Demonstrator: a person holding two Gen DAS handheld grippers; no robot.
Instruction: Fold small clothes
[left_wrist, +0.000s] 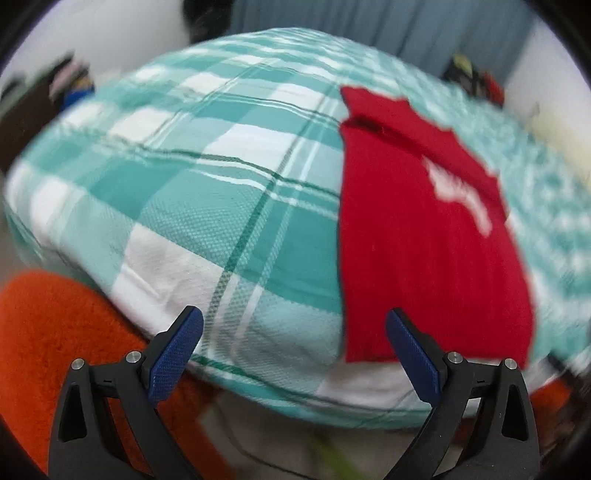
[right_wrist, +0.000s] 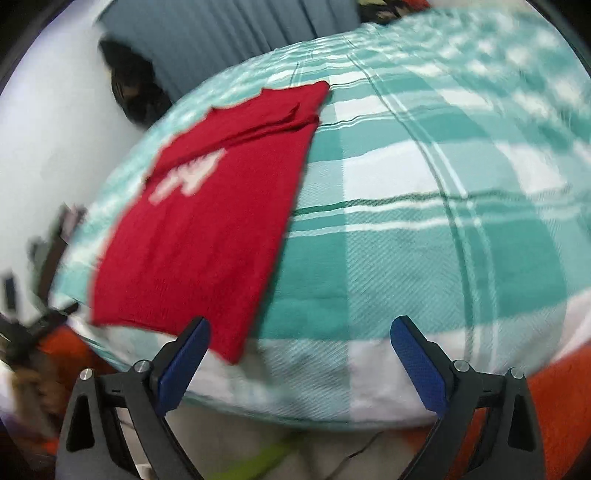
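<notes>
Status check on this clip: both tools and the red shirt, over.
Left tool open, empty. Right tool open, empty. Red knit shirt with white print lies flat, partly folded, on the teal-and-white checked cover. Nothing in the way.

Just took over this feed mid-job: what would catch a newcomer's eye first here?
The red garment with a white print, folded into a long strip, lies flat on the teal-and-white checked cover, at its near edge. Both the left gripper and the right gripper hang open and empty just short of that edge. An orange rug shows below the cover.
</notes>
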